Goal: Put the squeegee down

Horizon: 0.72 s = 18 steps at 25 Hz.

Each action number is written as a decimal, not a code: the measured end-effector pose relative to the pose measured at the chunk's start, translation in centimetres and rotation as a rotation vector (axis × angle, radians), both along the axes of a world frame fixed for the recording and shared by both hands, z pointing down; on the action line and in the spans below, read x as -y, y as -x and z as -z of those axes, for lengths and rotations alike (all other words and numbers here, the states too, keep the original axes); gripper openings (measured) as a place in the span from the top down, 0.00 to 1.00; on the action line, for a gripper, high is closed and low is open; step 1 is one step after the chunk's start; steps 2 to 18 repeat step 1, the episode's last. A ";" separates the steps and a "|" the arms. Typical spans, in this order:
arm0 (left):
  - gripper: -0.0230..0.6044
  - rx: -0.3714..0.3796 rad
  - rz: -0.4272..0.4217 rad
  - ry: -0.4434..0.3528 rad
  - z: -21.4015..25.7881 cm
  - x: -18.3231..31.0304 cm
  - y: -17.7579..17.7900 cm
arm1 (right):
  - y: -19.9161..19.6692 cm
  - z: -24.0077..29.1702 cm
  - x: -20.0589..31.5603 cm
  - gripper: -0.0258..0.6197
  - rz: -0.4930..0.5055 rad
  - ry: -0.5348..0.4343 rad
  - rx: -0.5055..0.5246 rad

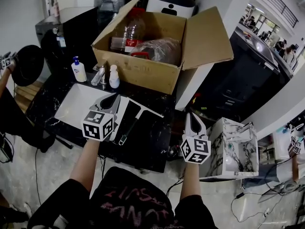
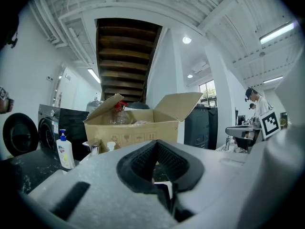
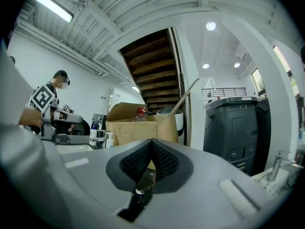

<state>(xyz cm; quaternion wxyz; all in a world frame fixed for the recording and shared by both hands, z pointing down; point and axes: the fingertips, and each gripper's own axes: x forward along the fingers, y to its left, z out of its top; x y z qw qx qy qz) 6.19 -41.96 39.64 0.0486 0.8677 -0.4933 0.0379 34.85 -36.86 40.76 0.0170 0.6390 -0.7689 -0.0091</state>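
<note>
The squeegee [image 1: 133, 121] lies flat on the black counter [image 1: 157, 137], its blade toward the cardboard box and its dark handle pointing back at me. No gripper touches it. My left gripper [image 1: 113, 99] hovers just left of it, over the edge of the white sink, shut with nothing between its jaws. In the left gripper view, the left gripper [image 2: 156, 146] shows its pads meeting. My right gripper [image 1: 193, 117] is to the right of the squeegee, apart from it. In the right gripper view, the right gripper [image 3: 151, 146] is also shut and empty.
An open cardboard box [image 1: 143, 73] with bottles inside stands at the back of the counter. A white sink basin [image 1: 71, 109], a faucet [image 1: 98, 75], a soap pump bottle [image 1: 78, 70] and a small white bottle [image 1: 114, 77] are at the left. A marble-patterned basin [image 1: 236, 149] stands at the right.
</note>
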 end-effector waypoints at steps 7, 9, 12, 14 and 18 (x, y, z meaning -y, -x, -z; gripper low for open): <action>0.96 -0.001 0.000 -0.001 0.0 0.0 0.0 | 0.0 0.0 0.0 0.95 -0.001 0.000 0.000; 0.96 -0.001 0.000 -0.001 0.0 0.0 0.0 | 0.0 0.0 0.0 0.95 -0.001 0.000 0.000; 0.96 -0.001 0.000 -0.001 0.0 0.0 0.0 | 0.0 0.0 0.0 0.95 -0.001 0.000 0.000; 0.96 -0.001 0.000 -0.001 0.0 0.0 0.0 | 0.0 0.0 0.0 0.95 -0.001 0.000 0.000; 0.96 -0.001 0.000 -0.001 0.0 0.0 0.0 | 0.0 0.0 0.0 0.95 -0.001 0.000 0.000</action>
